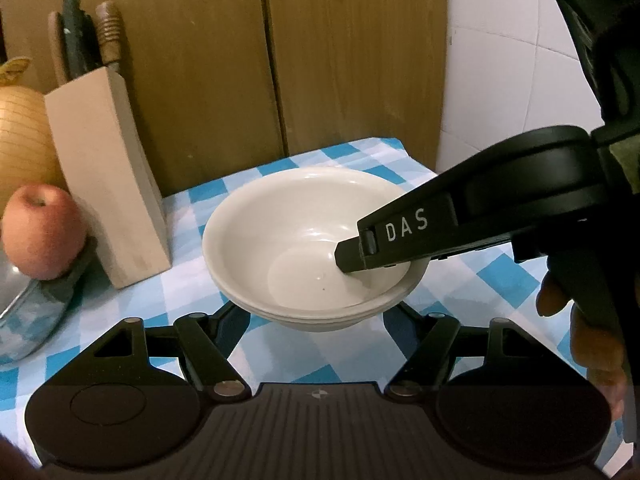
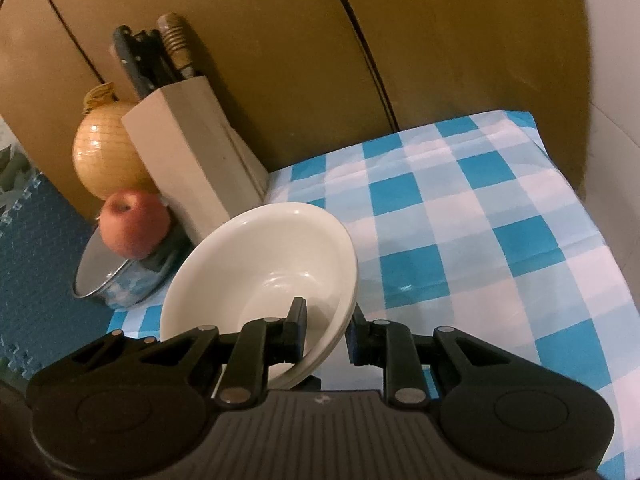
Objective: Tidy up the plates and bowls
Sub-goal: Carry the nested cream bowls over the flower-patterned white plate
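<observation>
A stack of cream bowls (image 1: 304,252) stands on the blue-and-white checked cloth (image 1: 492,296). My right gripper (image 1: 352,258) reaches in from the right, one finger inside the top bowl, one outside. In the right wrist view the bowls (image 2: 260,272) sit between its fingers, and the right gripper (image 2: 326,330) straddles the near rim with small gaps at both pads. My left gripper (image 1: 316,320) is open, its fingers wide on either side of the bowls' near base, partly hidden under them.
A wooden knife block (image 1: 108,200) with knives stands left of the bowls. An apple (image 1: 42,236) rests on a metal pot (image 1: 28,320), an onion (image 1: 20,140) behind it. Brown cabinet doors (image 1: 280,60) back the table. The cloth's right edge (image 2: 580,200) drops off.
</observation>
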`<state>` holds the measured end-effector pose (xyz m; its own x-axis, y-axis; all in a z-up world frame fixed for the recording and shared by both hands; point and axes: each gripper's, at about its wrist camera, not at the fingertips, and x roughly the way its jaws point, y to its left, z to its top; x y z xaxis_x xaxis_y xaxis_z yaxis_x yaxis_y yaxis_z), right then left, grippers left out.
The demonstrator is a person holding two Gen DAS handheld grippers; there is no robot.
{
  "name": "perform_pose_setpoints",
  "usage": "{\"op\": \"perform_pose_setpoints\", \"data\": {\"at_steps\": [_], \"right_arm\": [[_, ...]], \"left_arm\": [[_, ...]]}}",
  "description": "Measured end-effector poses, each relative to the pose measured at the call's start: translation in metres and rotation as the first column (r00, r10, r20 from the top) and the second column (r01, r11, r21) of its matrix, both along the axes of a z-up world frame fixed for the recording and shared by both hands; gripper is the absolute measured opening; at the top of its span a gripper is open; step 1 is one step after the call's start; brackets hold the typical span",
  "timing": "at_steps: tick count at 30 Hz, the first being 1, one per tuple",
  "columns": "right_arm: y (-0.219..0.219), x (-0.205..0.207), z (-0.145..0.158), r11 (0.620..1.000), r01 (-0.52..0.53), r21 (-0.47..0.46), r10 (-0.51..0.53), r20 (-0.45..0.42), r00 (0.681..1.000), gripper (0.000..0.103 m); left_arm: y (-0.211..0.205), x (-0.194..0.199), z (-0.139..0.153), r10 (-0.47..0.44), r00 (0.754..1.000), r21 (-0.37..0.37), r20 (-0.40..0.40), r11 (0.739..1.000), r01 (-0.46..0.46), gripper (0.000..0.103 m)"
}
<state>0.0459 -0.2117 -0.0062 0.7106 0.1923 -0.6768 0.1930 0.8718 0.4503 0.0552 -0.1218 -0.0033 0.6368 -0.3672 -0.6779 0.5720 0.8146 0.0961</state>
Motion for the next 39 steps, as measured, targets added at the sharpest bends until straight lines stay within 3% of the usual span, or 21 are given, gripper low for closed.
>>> {"op": "perform_pose_setpoints", "data": {"at_steps": [11,39], "right_arm": [[0.025,-0.025,0.010,0.998,-0.067,-0.013,0.067,0.007,0.998,0.018],[0.076,-0.077,-0.015,0.979,-0.199,-0.044,0.194,-0.095,0.976,0.019]], "left_arm": [[0.017,-0.025,0.008,0.040,0.999,0.002,0.004,0.999,-0.040,0.078],[0.060,-0.081,-0.015,0.080,0.987,0.049,-0.138,0.996,-0.074,0.079]]}}
